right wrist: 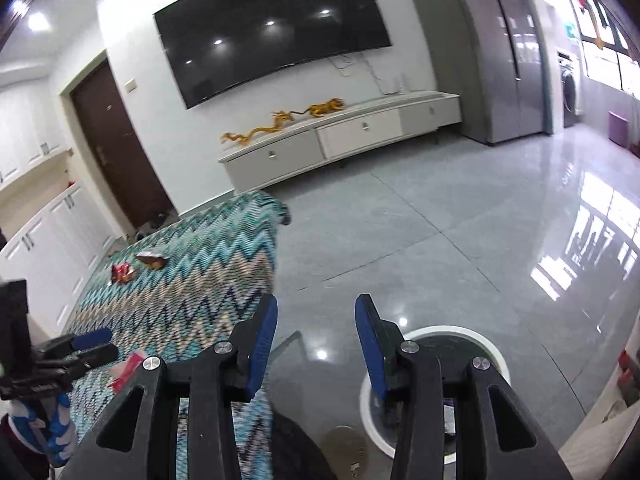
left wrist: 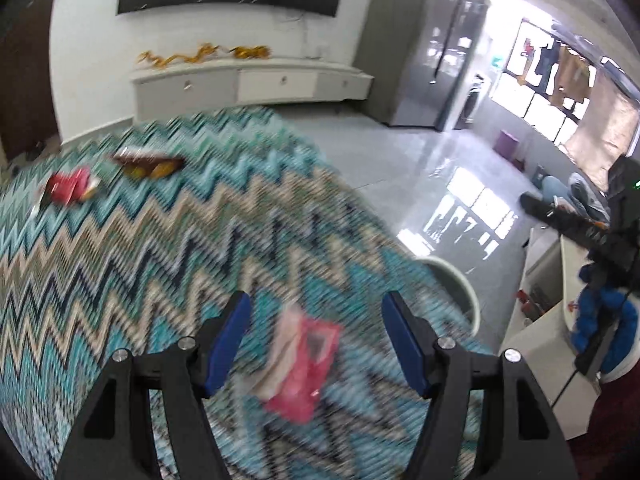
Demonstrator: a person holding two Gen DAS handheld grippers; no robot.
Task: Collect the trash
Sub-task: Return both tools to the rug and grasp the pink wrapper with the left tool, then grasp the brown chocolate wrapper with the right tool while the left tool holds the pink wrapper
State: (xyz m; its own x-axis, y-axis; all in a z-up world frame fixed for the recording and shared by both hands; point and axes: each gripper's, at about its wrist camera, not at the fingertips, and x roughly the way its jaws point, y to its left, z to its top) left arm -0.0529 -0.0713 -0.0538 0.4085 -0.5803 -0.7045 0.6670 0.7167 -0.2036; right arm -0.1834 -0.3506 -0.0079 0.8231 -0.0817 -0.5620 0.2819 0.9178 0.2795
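Now pink wrapper lies on rug btwn spread pads of left hand-held gripper, untouched.

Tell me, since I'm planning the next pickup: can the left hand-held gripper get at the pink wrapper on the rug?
Probably yes: the left hand-held gripper is open, and the pink wrapper lies on the zigzag rug between its fingers, nothing covering it.

Rug: zigzag pattern, teal, beige and navy, flat on grey tiled floor.
Television: wall-mounted, dark screen.
TV cabinet: white, below television.
Dragon ornament: golden, on cabinet top.
Door: dark brown.
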